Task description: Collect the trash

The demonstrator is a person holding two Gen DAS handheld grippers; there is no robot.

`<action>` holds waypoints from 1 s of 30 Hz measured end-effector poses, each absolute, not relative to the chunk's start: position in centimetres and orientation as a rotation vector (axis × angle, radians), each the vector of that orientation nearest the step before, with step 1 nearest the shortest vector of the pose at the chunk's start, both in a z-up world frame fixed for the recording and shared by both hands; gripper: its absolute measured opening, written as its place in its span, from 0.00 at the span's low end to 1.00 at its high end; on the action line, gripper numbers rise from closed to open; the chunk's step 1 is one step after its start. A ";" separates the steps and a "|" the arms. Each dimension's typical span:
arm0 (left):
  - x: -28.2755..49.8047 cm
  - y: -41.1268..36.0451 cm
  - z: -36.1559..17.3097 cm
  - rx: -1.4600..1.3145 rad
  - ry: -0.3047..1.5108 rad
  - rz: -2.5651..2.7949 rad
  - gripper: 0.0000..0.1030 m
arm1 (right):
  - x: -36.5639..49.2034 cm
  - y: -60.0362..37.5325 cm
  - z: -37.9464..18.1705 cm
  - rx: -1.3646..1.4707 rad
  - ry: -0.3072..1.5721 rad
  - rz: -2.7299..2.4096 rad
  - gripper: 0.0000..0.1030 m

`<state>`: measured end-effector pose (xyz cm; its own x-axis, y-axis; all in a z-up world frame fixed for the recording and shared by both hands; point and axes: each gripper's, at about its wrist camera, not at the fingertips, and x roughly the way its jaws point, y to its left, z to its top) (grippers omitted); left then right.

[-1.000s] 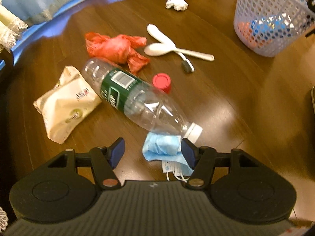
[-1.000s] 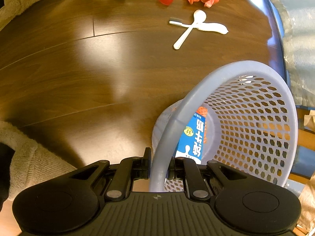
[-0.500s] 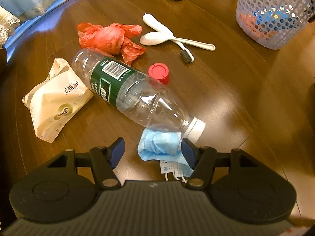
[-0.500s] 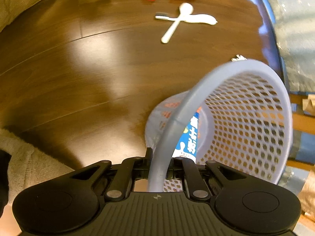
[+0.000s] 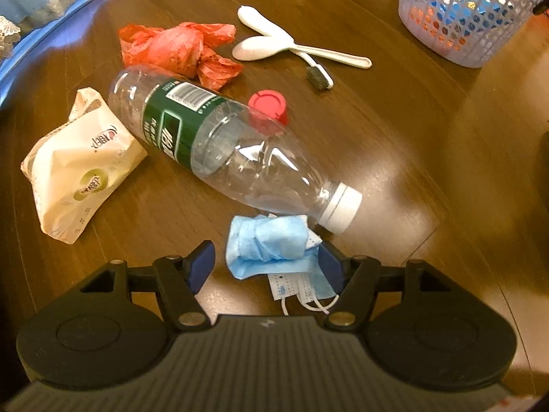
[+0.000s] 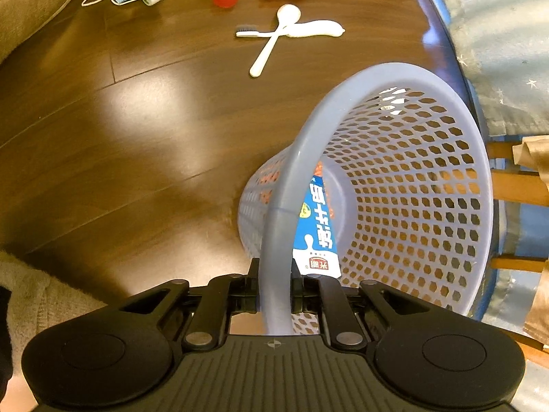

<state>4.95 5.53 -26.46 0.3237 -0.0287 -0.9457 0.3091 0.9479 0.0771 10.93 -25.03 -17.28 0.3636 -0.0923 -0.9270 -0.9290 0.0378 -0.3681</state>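
Left wrist view: the left gripper (image 5: 266,267) is spread wide and empty, straddling the blue mask (image 5: 271,245) at six o'clock on the floor (image 5: 394,130). The bottle (image 5: 219,144) lies just above, its white cap almost touching the mask. Closing here risks nudging the bottle, which looks set to roll. The mask's loops trail under the gripper and could snag.

Right wrist view: the right gripper (image 6: 274,288) is clamped tight on the basket (image 6: 429,189) rim, basket tilted toward three o'clock, carton (image 6: 319,223) inside. Tip it further and the carton may slide out. Spoon (image 6: 274,39) waits at twelve o'clock.
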 end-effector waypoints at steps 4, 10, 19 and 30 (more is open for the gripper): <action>4.9 5.4 -26.7 0.272 1.223 -0.240 0.60 | 11.0 -24.9 -17.2 -1.374 1.007 0.848 0.09; 5.3 5.3 -26.9 0.265 1.242 -0.256 0.45 | 11.0 -24.8 -17.0 -1.375 1.012 0.846 0.09; 4.6 5.8 -24.4 0.280 1.241 -0.262 0.16 | 11.0 -24.9 -16.8 -1.380 1.008 0.843 0.09; 6.1 4.9 -16.5 0.295 1.117 -0.291 0.15 | 10.8 -24.8 -16.8 -1.381 1.006 0.845 0.09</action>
<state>6.05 4.85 -16.47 0.4087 -0.0810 -0.9091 0.3733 0.9238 0.0855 10.77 -24.78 -16.79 0.3691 -0.0893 -0.9251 -0.9266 0.0416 -0.3737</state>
